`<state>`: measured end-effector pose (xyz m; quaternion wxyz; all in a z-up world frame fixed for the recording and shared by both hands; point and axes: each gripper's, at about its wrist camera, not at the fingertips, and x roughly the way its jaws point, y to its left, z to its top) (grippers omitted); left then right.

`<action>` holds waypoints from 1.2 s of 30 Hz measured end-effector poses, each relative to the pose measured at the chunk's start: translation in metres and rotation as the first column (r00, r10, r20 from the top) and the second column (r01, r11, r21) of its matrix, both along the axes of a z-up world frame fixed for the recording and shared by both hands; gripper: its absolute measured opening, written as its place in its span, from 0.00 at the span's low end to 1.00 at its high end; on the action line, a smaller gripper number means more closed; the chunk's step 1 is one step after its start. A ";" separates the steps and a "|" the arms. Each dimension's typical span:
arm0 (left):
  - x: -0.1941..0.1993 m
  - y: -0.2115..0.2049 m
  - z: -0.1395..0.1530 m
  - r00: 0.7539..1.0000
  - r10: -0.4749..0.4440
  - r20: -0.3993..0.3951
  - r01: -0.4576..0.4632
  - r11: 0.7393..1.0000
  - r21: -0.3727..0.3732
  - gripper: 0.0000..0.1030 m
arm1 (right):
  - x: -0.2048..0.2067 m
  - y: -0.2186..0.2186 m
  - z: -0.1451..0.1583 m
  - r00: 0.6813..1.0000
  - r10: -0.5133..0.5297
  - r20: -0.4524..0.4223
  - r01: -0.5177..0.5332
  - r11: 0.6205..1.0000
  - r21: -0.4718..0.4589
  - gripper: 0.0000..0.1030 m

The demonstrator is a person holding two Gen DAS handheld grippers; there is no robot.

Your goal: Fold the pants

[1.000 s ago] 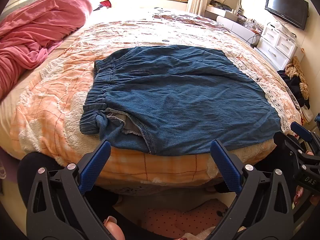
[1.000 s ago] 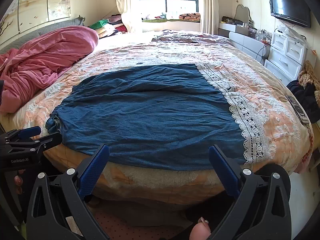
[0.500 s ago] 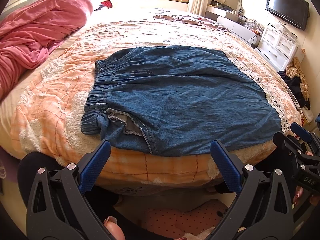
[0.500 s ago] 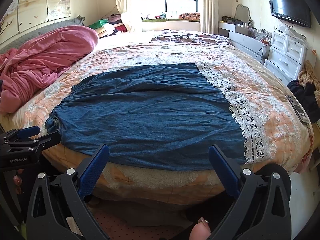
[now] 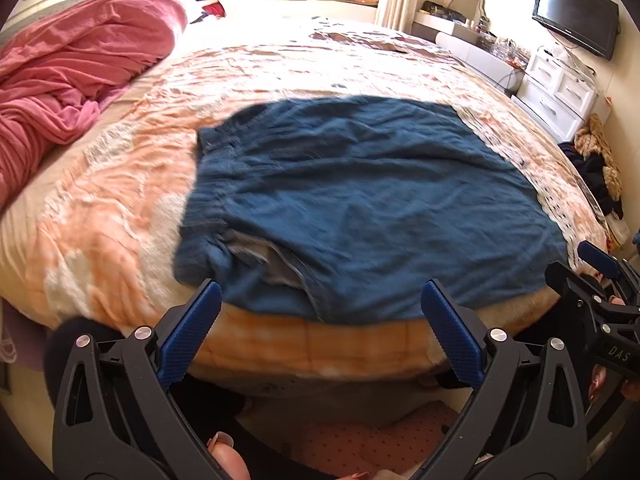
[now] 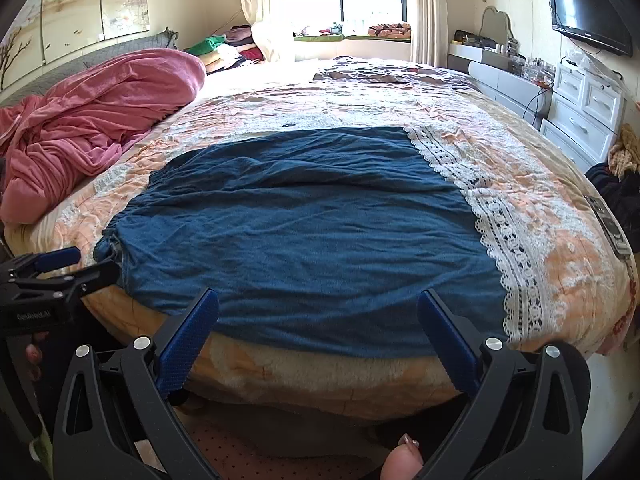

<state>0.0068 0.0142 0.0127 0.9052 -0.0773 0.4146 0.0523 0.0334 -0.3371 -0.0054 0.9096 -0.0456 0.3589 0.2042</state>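
Note:
Blue denim pants (image 5: 360,208) lie spread flat on the bed, waistband to the left, a pocket lining showing near the front edge. They also show in the right wrist view (image 6: 304,232). My left gripper (image 5: 320,300) is open and empty, just in front of the pants' near left corner at the bed edge. My right gripper (image 6: 318,308) is open and empty, in front of the pants' near edge further right. Each gripper shows in the other's view: the right one (image 5: 600,280) and the left one (image 6: 56,268).
The bed (image 6: 560,248) has an orange quilt with a white lace strip (image 6: 500,232). A pink duvet (image 5: 68,80) is heaped at the far left. White drawers (image 6: 584,108) and a wall TV (image 6: 588,12) stand at right. Dark clothes (image 5: 596,172) lie beside the bed.
My left gripper has moved forward toward the pants' near edge and the left view is blurred by motion. The right gripper has barely moved. The pants lie as before.

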 end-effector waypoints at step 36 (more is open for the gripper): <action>0.209 0.146 -0.049 0.985 -0.117 -0.126 0.127 0.989 0.074 0.33 | 0.289 0.213 -0.010 0.819 0.544 -0.183 -0.572 0.802 -0.174 0.96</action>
